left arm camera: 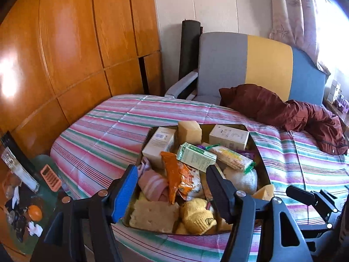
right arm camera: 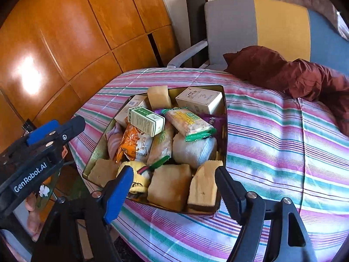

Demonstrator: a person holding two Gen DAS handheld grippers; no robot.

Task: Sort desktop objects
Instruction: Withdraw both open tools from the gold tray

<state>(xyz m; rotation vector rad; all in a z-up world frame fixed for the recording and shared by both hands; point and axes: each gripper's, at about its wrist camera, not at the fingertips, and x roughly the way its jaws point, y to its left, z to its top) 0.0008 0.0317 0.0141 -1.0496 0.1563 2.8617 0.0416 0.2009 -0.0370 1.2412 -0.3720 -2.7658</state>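
Note:
A metal tray (left arm camera: 259,152) (right arm camera: 97,150) lies on the striped bedspread, piled with objects. On top are a green-and-white box (left arm camera: 196,156) (right arm camera: 147,120), an orange snack packet (left arm camera: 176,174) (right arm camera: 133,142) and a cracker packet (left arm camera: 231,157) (right arm camera: 187,123). Yellow sponges (left arm camera: 154,216) (right arm camera: 170,185), a yellow sock (left arm camera: 198,216) (right arm camera: 137,174) and a white sock roll (left arm camera: 242,179) (right arm camera: 194,150) fill the near end. My left gripper (left arm camera: 171,172) (right arm camera: 56,128) hangs open over the tray's near left part. My right gripper (right arm camera: 174,172) (left arm camera: 305,194) stands open above the near sponges. Neither holds anything.
A maroon jacket (left arm camera: 283,107) (right arm camera: 294,74) lies on the bed's far right. A grey, yellow and blue chair (left arm camera: 240,65) stands behind the bed, a wooden wardrobe (left arm camera: 65,54) to the left. A cluttered side table (left arm camera: 26,196) sits at the near left. A hand (right arm camera: 32,209) grips the left tool.

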